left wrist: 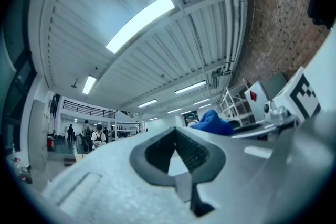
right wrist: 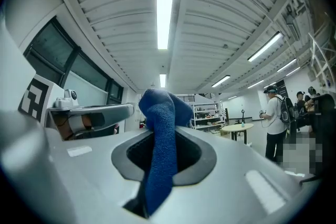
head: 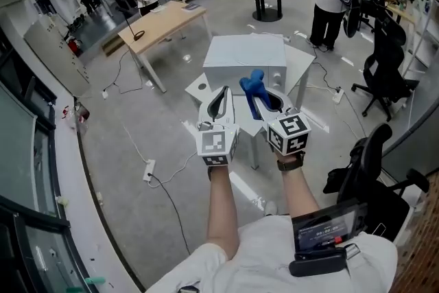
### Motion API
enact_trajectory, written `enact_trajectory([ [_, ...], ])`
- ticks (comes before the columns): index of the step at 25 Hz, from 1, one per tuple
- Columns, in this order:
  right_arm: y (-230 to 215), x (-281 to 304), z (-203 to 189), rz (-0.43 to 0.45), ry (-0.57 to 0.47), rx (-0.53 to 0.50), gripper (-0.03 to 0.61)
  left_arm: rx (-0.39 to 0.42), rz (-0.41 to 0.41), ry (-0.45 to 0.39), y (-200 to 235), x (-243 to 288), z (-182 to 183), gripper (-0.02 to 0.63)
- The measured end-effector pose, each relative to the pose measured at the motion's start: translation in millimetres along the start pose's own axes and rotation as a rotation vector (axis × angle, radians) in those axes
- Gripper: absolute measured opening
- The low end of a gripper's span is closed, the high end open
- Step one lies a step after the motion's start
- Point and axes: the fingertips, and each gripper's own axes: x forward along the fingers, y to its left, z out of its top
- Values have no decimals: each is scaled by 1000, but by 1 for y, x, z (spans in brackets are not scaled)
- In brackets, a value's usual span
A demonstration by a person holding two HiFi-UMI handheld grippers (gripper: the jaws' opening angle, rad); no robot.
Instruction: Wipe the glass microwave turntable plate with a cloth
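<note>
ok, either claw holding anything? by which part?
Right claw pinches the blue cloth along a bunched fold, end bulging past the tips. Left claw shut, empty.

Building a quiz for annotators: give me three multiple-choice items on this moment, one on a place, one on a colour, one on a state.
1. Where is the cloth? A on the floor; B in the right gripper; C on a chair.
2. What colour is it? A blue; B white; C red.
3. How is the left gripper? A shut on the cloth; B wide open; C shut, empty.
Answers: B, its jaws pinch the cloth in the right gripper view; A, blue in all views; C, its jaws meet with nothing between.
</note>
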Motion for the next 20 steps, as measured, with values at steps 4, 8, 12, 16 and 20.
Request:
enact_trajectory([
  [4, -45, 20, -12, -14, 33, 21, 66, -6, 19, 28, -3, 46, -23, 3],
  [8, -90, 22, -16, -41, 36, 47, 66, 2, 42, 32, -11, 72, -36, 3],
  [12, -105, 31, -25, -41, 44, 81, 66, -24, 11, 64, -11, 85, -49, 3],
  [16, -112, 39, -29, -13, 50, 96, 66, -213, -69, 108, -19, 102, -53, 2],
  [20, -126, 45, -30, -26, 40, 84, 66, -175, -54, 104, -18, 119, -61, 2],
])
